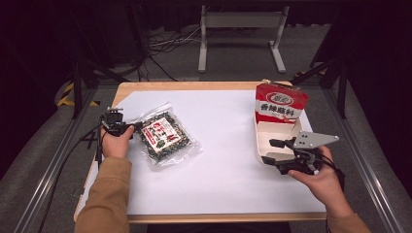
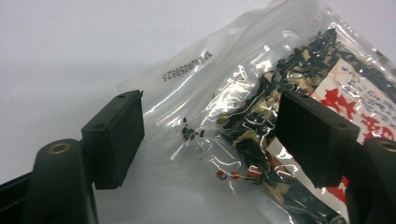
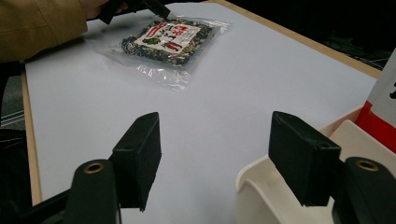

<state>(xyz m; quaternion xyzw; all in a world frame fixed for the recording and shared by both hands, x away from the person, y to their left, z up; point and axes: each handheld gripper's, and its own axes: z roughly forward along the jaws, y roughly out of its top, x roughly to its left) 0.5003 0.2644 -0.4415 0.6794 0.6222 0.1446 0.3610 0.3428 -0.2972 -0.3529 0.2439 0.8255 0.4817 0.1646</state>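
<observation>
On the white table (image 1: 228,160), the clear plastic bag of dark dried mix (image 1: 164,136) lies flat at the left, its sealed edge between the left gripper's (image 2: 210,135) parted jaws, while the right gripper (image 3: 215,158), jaws also apart, hovers beside the white tray (image 1: 259,145) at the right.

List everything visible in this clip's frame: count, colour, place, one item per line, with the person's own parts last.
clear bag of dark dried mix: one, clear with a red and white label, left part of the table, lying flat
white container: one, off-white, right edge of the table
red packet: one, red and white, standing upright in the container's far end
table: one, white top with a wooden edge
metal stand: one, grey, on the floor beyond the table
cables: several, dark, floor beyond the table
left hand-held gripper: one, black, open at the bag's left edge
right hand-held gripper: one, black, open, at the container's near end
sleeves: two, tan, bottom corners
</observation>
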